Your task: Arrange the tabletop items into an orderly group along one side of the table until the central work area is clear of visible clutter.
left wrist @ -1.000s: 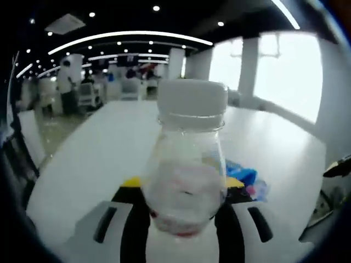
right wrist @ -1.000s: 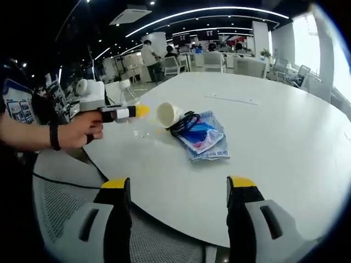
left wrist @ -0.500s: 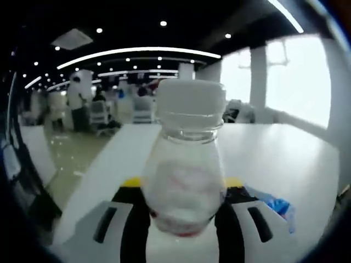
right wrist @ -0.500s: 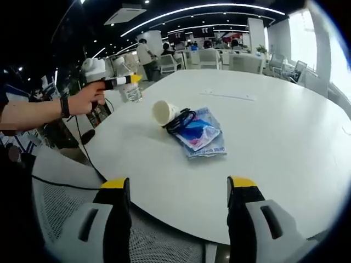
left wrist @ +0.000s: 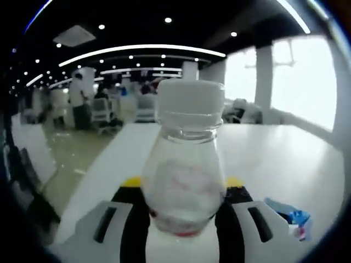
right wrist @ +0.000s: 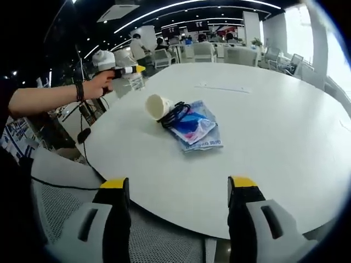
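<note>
Left gripper view: bottle upright between left claw jaws

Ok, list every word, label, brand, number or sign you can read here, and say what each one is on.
None can be read.
Bottle held in the left tongs: reddish marking on the clear body, too blurred to read.
Blue packet on the table, beside the tipped paper cup: print too small to read.
Hanging screens at the far end of the hall: too small to read.
</note>
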Tool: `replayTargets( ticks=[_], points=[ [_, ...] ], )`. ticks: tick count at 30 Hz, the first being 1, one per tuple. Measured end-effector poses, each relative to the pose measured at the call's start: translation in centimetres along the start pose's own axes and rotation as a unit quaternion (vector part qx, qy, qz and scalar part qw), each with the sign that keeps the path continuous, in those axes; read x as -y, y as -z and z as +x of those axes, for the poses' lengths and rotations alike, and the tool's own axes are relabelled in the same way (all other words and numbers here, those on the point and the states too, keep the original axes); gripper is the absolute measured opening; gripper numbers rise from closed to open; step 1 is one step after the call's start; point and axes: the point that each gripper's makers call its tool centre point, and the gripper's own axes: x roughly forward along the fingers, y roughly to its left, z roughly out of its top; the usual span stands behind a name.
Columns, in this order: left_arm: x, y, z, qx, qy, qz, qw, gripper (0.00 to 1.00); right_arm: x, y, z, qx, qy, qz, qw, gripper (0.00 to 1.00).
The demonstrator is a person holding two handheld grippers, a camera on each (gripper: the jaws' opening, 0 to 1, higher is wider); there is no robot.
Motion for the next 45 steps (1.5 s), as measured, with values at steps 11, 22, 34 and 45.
replayTargets(
  ticks=[11,22,34,45],
  points=[
    [-0.4,2.8,4.1,-0.015,0.001,-0.007,0.9999,0.43,1.2,1.3,-0.5,-0.021,0.022,0.032,0.999,0.72],
    [-1.2,4.6,6.5,-0.022,-0.022,-0.009,0.9995,0.43,1.4,1.9,-0.2,-0.038,0.028,0.023,0.9986,0.72],
    [-2.8,7.1,6.3,-0.02,-0.105,-0.021,0.9941,0.43,1.2,2.1,0.0,-0.046,0.022,0.018,0.9985,0.72],
    [-2.4,6.6,4.4,-0.006,-0.135,-0.001,0.9909,0.45,1.1,2.3,0.0,-0.052,0.023,0.01,0.9983,0.71]
  ],
)
